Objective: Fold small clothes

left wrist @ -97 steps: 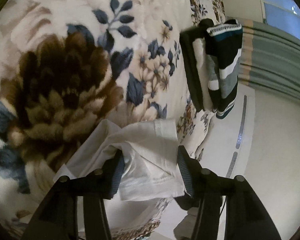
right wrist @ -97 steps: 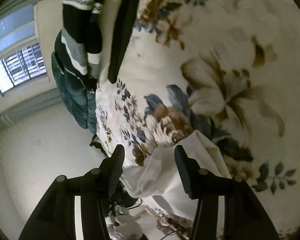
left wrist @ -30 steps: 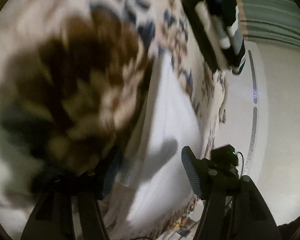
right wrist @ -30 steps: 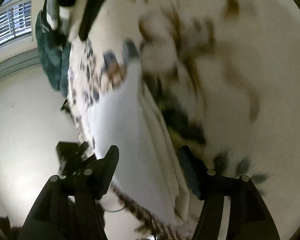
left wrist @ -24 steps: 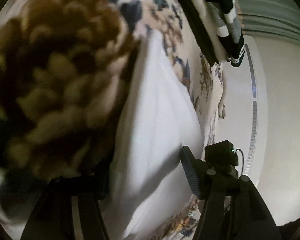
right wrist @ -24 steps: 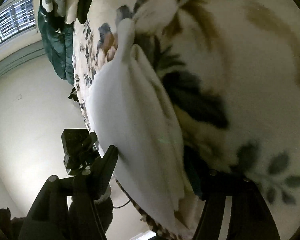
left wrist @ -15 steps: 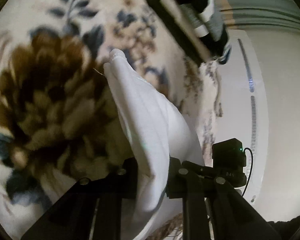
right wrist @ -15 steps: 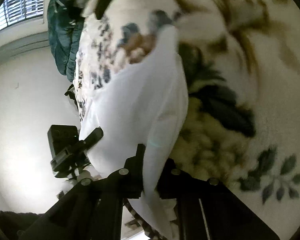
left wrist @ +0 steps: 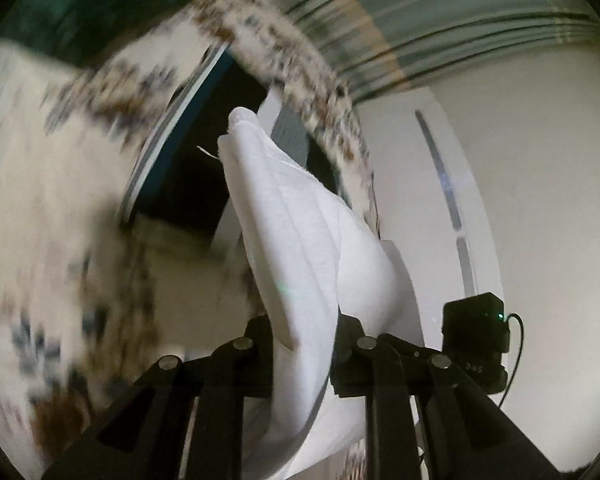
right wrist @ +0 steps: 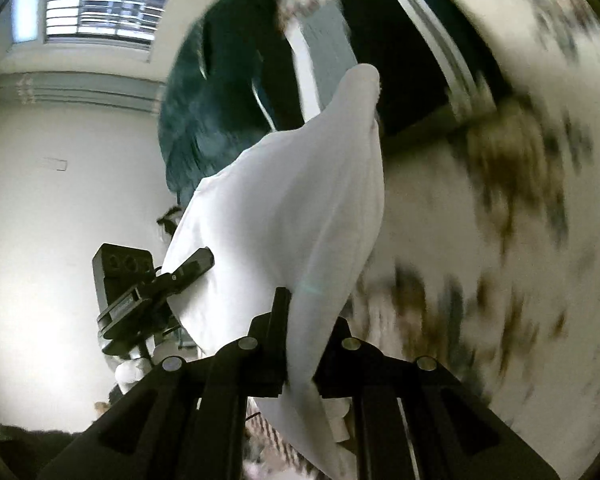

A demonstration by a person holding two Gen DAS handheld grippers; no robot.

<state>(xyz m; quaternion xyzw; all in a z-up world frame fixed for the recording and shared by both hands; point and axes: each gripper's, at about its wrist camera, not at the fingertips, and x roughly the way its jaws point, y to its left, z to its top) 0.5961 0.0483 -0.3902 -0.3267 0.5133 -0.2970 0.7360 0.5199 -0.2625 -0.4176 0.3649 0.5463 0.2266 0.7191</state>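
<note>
A folded white garment (left wrist: 300, 248) is pinched between the fingers of my left gripper (left wrist: 304, 344), which is shut on its edge and holds it lifted off the bed. My right gripper (right wrist: 300, 344) is shut on the opposite edge of the same white garment (right wrist: 292, 208). The cloth stands up from both jaws in a narrow fold, in front of a dark pile of folded clothes (left wrist: 204, 168). The left gripper's body (right wrist: 140, 296) shows behind the cloth in the right wrist view. The view is motion-blurred.
The floral blanket (left wrist: 40, 200) on the bed fills the left of the left wrist view and the right of the right wrist view (right wrist: 520, 200). A dark green jacket (right wrist: 204, 112) lies by the pile. White wall (left wrist: 540, 200), a striped curtain (left wrist: 420, 24) and a window (right wrist: 100, 4) lie beyond.
Both grippers closed on the white garment on the bed, then lifted it and swung it toward the dark pile of folded clothes.
</note>
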